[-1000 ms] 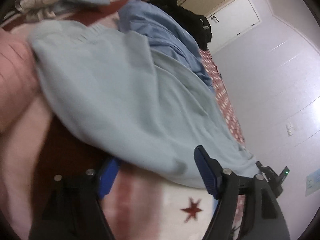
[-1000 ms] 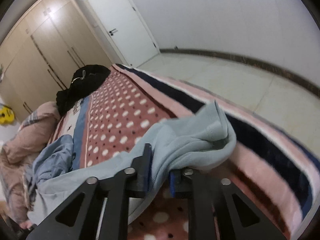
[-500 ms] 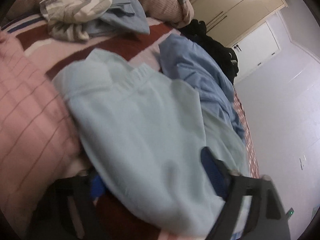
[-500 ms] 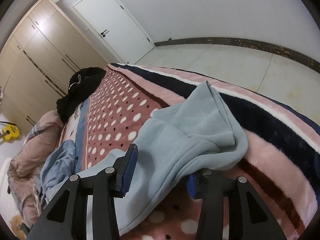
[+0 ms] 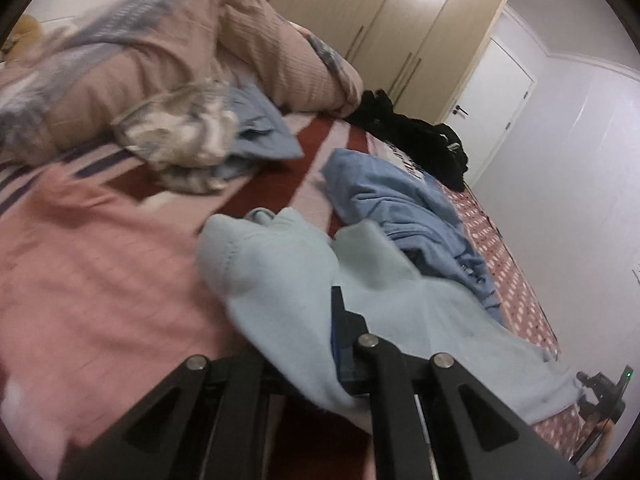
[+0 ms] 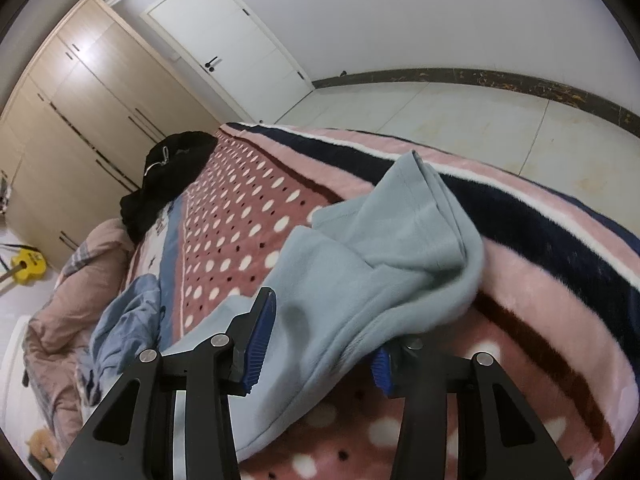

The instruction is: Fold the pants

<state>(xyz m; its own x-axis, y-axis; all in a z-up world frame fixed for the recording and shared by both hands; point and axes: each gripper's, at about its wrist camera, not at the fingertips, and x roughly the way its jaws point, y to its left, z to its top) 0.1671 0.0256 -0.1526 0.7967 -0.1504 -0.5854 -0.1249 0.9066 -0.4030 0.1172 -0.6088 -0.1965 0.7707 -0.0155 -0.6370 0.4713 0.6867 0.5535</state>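
Lying across the patterned blanket [image 6: 248, 216], the pale blue pants [image 6: 360, 264] run from a bunched waist end near us to a leg end that curls over on itself toward the blanket's dark stripe. We have both ends in reach because a fold needs the cloth controlled at two points.

In the left wrist view, our left gripper [image 5: 320, 344] has its jaws pinched shut on a bunch of the pants' fabric; cloth spills out on both sides of the fingers, so we read it as a firm hold, likely for lifting or dragging this end over.

In the right wrist view, our right gripper [image 6: 316, 344] stands partly open, straddling a ridge of the same fabric. Its blue pads [image 6: 260, 340] sit on either side; whether they actually press the cloth we cannot tell, though it looks loose.

Further out: a darker blue garment [image 5: 404, 208] lies just beside the pants, close enough to get dragged along. A black heap [image 5: 416, 140], a rumpled quilt [image 5: 180, 64], wardrobes [image 6: 80, 112] and a white door [image 6: 232, 36] sit well clear.
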